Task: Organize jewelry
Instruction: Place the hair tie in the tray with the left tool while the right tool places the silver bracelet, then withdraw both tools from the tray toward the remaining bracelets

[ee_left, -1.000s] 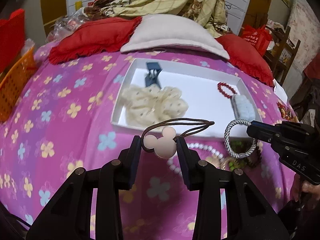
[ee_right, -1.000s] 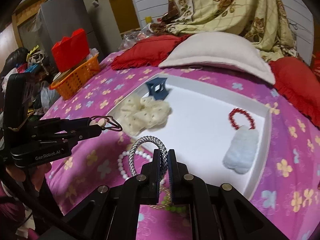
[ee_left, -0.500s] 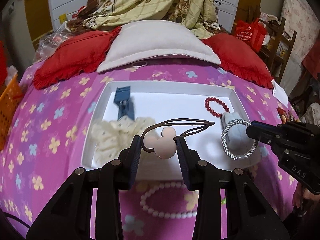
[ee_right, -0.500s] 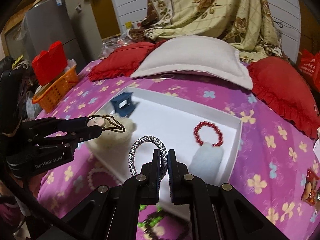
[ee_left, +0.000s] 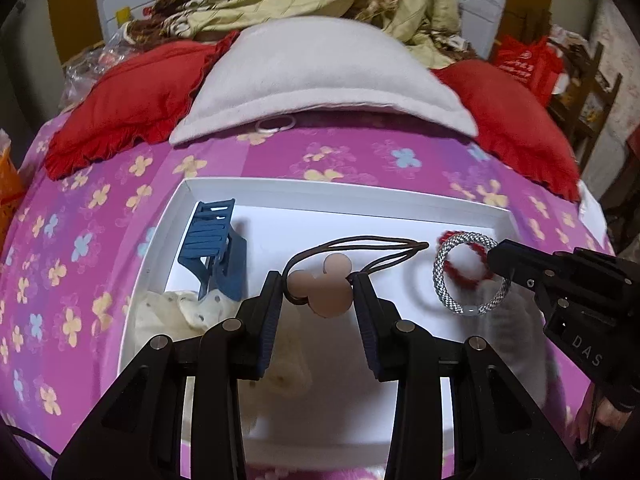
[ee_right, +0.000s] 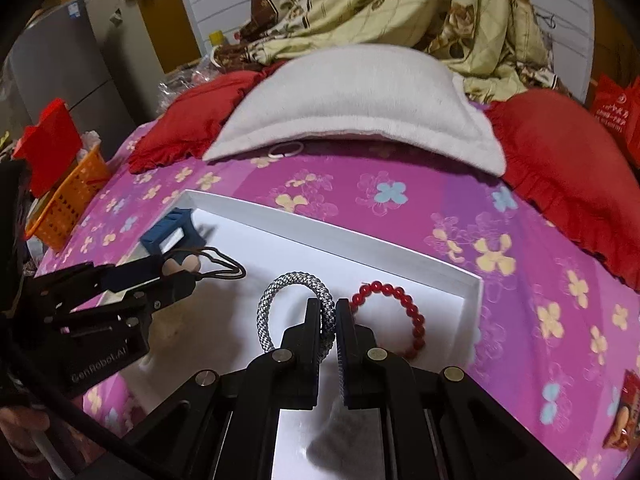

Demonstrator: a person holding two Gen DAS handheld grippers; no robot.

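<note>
My left gripper is shut on a brown hair tie with a pink mouse-head charm and holds it above the white tray. My right gripper is shut on a grey-and-white braided hair ring, also above the tray; it shows in the left wrist view to the right. In the tray lie a blue claw clip, a cream scrunchie and a red bead bracelet.
The tray sits on a pink flowered bedspread. A grey-white pillow and red cushions lie beyond it. A small white ring lies by the pillow. An orange basket stands at the left.
Both grippers have moved forward over the tray with their hair ties still held. The pearl necklace on the bedspread has dropped out of view below.
</note>
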